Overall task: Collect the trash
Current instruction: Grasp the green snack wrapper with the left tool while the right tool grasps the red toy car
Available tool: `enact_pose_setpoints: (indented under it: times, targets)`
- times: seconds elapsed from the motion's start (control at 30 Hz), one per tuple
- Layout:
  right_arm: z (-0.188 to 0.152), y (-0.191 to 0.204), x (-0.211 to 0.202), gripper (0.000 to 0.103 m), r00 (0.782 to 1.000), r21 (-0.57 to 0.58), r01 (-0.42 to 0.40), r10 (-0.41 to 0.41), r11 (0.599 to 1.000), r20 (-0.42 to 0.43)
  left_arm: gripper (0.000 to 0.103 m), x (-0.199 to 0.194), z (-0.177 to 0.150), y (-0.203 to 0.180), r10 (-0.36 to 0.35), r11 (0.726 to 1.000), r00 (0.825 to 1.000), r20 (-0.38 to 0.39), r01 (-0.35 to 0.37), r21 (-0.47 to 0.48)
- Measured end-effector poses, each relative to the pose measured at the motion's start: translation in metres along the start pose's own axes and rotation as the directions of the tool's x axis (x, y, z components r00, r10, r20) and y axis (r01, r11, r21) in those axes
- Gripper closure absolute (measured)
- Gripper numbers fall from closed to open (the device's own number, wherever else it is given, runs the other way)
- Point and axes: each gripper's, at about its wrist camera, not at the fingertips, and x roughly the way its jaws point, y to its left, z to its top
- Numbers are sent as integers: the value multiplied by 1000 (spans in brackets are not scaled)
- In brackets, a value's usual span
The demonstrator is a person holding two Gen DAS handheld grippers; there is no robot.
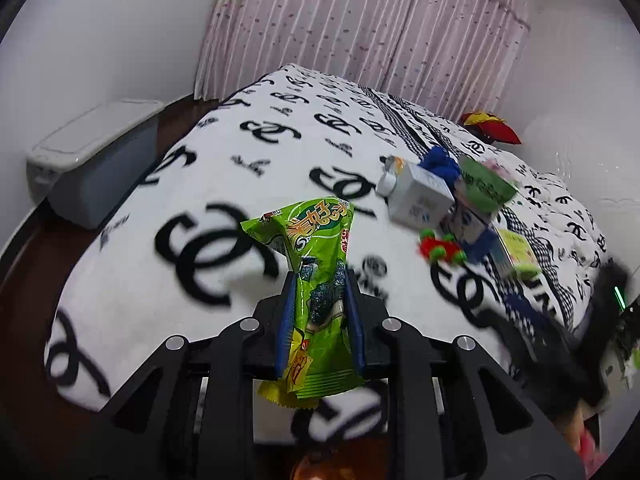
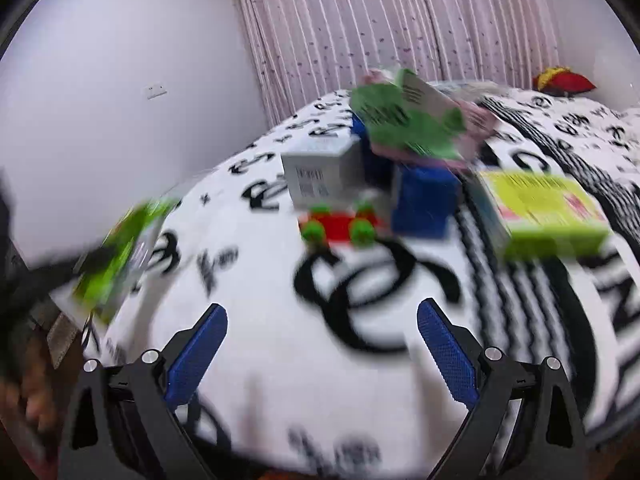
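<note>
My left gripper [image 1: 320, 276] is shut on a green snack wrapper [image 1: 316, 248] and holds it above the bed's near edge. The wrapper also shows blurred at the left in the right wrist view [image 2: 120, 248]. My right gripper [image 2: 322, 312] is open and empty above the blanket. Ahead of it lies a pile: a white carton [image 2: 320, 172], a red and green toy [image 2: 340, 228], a blue block [image 2: 424, 204], a green and pink packet [image 2: 412, 128] and a yellow-green box [image 2: 548, 208]. The pile shows at the right in the left wrist view, with the white carton [image 1: 416, 196].
The bed's white blanket with black logos [image 1: 224, 184] fills both views. A grey lidded bin [image 1: 96, 160] stands left of the bed. A pink curtain [image 1: 360, 24] hangs behind. A red and yellow cushion [image 2: 564, 80] lies at the far right.
</note>
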Motion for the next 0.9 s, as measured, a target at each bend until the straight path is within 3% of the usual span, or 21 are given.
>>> enact_pose_setpoints:
  times: [0.1, 0.23, 0.27, 0.37, 0.47, 0.67, 0.9]
  targets:
    - [19, 5, 27, 9, 999, -8, 50, -50, 999, -14, 80, -11, -11, 4, -17, 1000, 1000, -15, 17, -12]
    - [38, 1, 69, 9, 991, 25, 100, -97, 995, -97, 80, -20, -16, 6, -24, 1000, 1000, -16, 24, -13]
    - [40, 1, 74, 10, 989, 23, 102, -99, 995, -107, 80, -21, -17, 6, -25, 1000, 1000, -16, 25, -11]
    - [42, 8, 84, 28, 984, -3, 126, -125, 992, -129, 80, -24, -19, 4, -28, 1000, 1000, -14, 28, 1]
    - [40, 6, 90, 28, 979, -4, 131, -130, 991, -155, 80, -23, -20, 4, -37, 999, 999, -22, 37, -4]
    - [38, 10, 71, 29, 986, -11, 108, -109, 994, -125, 80, -27, -23, 2, -42, 999, 999, -20, 42, -1]
    - [18, 15, 3, 29, 997, -41, 38, -41, 998, -69, 80, -42, -31, -8, -63, 997, 998, -30, 64, 52]
